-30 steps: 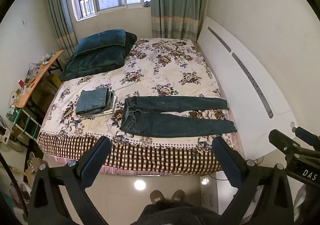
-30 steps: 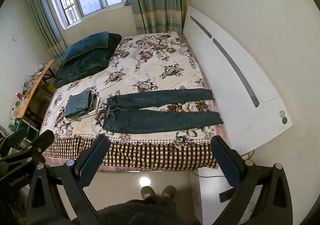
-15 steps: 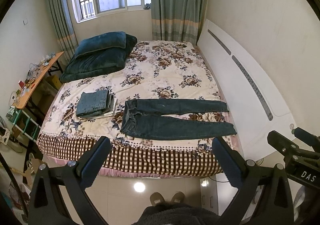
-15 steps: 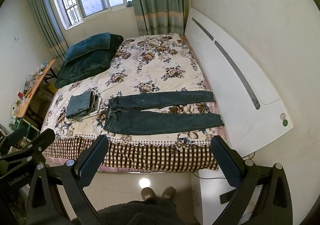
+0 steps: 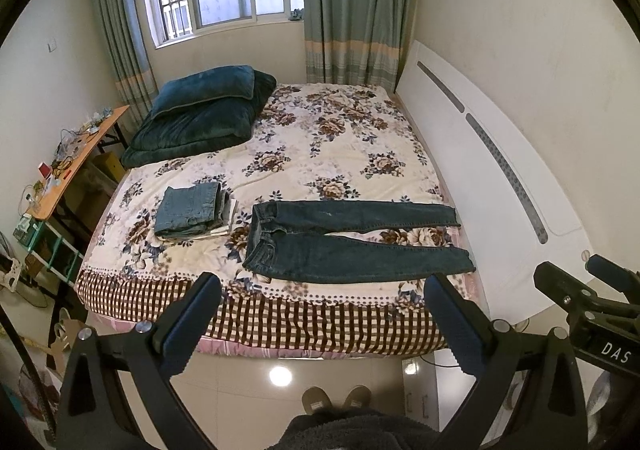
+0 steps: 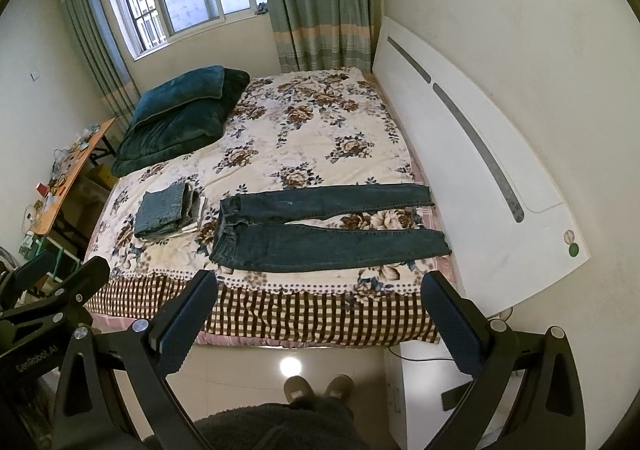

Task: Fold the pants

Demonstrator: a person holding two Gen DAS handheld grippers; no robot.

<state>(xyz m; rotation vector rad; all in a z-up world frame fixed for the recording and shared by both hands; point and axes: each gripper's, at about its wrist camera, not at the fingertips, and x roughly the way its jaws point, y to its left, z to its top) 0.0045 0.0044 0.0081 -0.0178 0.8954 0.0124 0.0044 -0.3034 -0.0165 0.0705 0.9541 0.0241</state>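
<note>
Dark blue jeans (image 5: 344, 242) lie flat on the floral bed, waist to the left, both legs stretched right toward the headboard; they also show in the right wrist view (image 6: 320, 226). My left gripper (image 5: 320, 314) is open and empty, held in the air in front of the bed's near edge. My right gripper (image 6: 320, 314) is open and empty too, at the same distance from the bed. Each gripper shows at the edge of the other's view.
A stack of folded jeans (image 5: 192, 210) lies left of the spread pair. Dark teal pillows (image 5: 200, 114) sit at the far left corner. A white headboard (image 5: 488, 170) runs along the right. A cluttered wooden desk (image 5: 68, 166) stands left of the bed.
Both cameras have tilted up slightly, so the bed sits a little lower in the views. The jeans have not moved. Both grippers stay open.
</note>
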